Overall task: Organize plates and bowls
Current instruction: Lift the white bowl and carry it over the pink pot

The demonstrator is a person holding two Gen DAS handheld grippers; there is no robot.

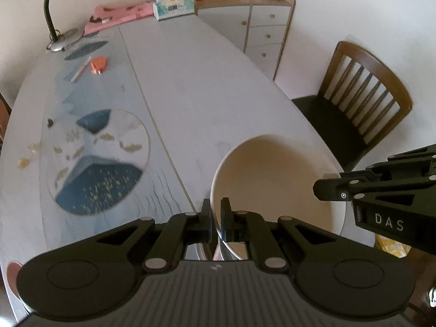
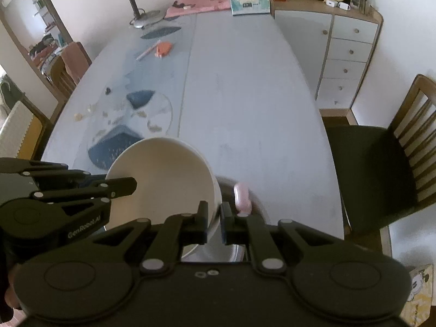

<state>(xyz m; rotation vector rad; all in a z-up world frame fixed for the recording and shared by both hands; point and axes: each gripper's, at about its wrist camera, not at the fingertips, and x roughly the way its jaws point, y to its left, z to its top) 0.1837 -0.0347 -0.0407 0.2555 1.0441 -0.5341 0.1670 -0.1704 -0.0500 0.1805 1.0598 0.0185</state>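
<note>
The left gripper and right gripper pinch opposite rims of the cream bowl.

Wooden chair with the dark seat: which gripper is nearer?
Right. The right gripper clamps the white bowl's rim on the side facing the chair; the left gripper clamps the opposite rim, farther from it.

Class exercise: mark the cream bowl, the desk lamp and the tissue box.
cream bowl [image 2: 163,179], right wrist view, inner wall.
desk lamp [image 1: 50,8], left wrist view, bent neck.
tissue box [image 2: 250,6], right wrist view, front face.
</note>
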